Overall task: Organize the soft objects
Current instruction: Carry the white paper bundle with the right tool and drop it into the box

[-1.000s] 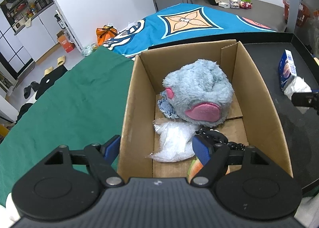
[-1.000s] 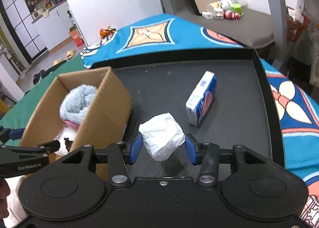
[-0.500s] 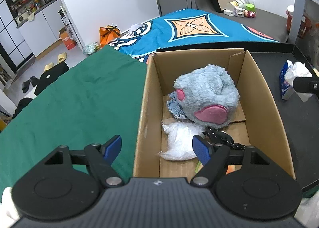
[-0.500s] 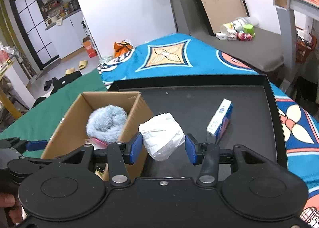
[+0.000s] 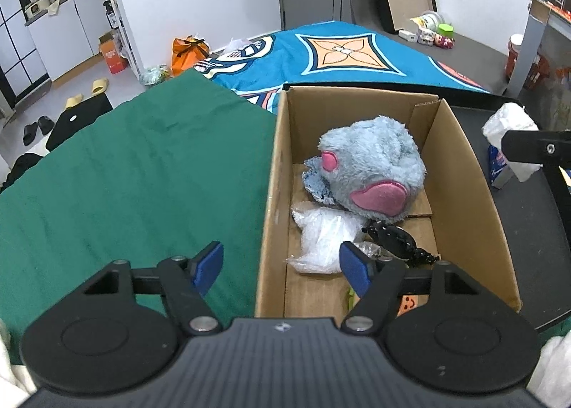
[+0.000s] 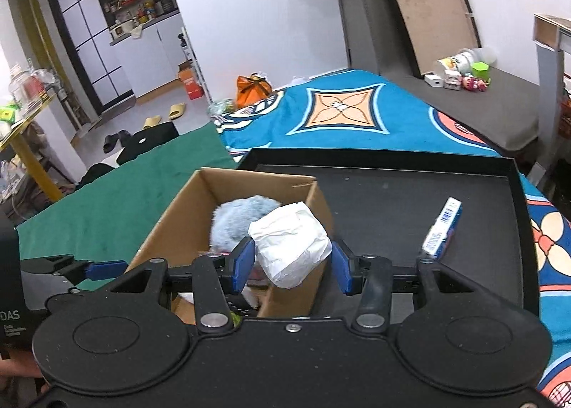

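One white packet (image 6: 289,244) between hand-held gripper (image 6: 293,263) pads

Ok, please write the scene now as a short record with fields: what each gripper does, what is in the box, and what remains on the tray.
right gripper: shut on white pack, held up at the box's near edge
left gripper: jaws closing, nothing held, straddles the box's wall
cardboard box: grey plush toy, clear plastic bag, black item
black tray: blue tissue packet
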The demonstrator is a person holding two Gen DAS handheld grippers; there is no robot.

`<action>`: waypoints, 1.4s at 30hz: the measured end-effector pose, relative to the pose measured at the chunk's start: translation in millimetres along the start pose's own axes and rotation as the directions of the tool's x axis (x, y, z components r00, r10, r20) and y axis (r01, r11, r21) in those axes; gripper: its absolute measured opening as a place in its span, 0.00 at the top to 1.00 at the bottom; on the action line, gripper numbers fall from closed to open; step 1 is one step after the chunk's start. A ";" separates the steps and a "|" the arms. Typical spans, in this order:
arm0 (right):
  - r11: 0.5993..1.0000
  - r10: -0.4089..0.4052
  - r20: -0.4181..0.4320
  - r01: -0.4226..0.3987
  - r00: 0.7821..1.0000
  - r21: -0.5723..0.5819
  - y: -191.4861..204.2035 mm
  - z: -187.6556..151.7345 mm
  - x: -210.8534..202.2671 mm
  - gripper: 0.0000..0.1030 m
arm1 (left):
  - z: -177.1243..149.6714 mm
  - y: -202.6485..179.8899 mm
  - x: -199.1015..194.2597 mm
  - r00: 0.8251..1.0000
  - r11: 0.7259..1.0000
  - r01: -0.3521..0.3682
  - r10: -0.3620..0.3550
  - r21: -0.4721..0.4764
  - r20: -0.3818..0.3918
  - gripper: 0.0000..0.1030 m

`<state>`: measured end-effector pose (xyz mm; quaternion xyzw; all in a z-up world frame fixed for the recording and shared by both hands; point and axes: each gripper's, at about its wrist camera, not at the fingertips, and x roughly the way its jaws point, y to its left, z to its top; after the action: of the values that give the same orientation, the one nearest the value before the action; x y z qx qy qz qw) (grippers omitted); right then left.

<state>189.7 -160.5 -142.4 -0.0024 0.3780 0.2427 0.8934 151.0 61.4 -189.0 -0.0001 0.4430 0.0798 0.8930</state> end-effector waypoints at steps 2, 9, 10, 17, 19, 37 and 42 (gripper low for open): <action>1.000 0.003 0.000 -0.003 1.000 -0.007 5.7 0.7 0.0 0.55 | -1.0 2.8 -0.1 1.000 1.000 0.007 -0.007 -0.007 0.001 0.44; 1.000 0.005 -0.002 -0.005 1.000 -0.017 20.7 -0.4 2.1 0.55 | -7.3 12.0 1.5 0.999 0.998 0.053 -0.054 -0.043 -0.006 0.77; 1.000 0.004 -0.003 -0.004 1.000 -0.018 23.0 -0.5 2.6 0.55 | -8.4 12.6 2.1 0.998 0.997 0.060 -0.060 -0.048 -0.006 0.82; 1.000 -0.030 0.016 0.030 0.999 -0.002 30.8 0.0 -2.4 0.26 | -10.1 16.8 -0.4 0.998 0.996 0.066 -0.066 -0.053 0.008 0.92; 0.999 -0.046 0.016 0.046 0.999 -0.005 30.0 -1.2 -5.9 0.22 | -11.0 16.5 -3.5 0.998 0.997 0.062 -0.061 -0.049 0.019 0.92; 0.991 -0.132 0.021 0.132 0.991 0.006 16.8 -12.4 -19.9 0.10 | -8.2 18.4 -20.1 0.996 0.997 0.063 -0.060 -0.051 0.058 0.91; 0.990 -0.139 0.011 0.139 0.990 0.013 11.7 -15.0 -15.3 0.10 | -7.3 18.0 -19.8 0.997 0.997 0.060 -0.057 -0.052 0.057 0.88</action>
<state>165.4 -159.7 -140.7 -0.0217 0.3732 0.1775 0.9103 130.9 75.8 -176.5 -0.0347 0.4155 0.0655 0.9066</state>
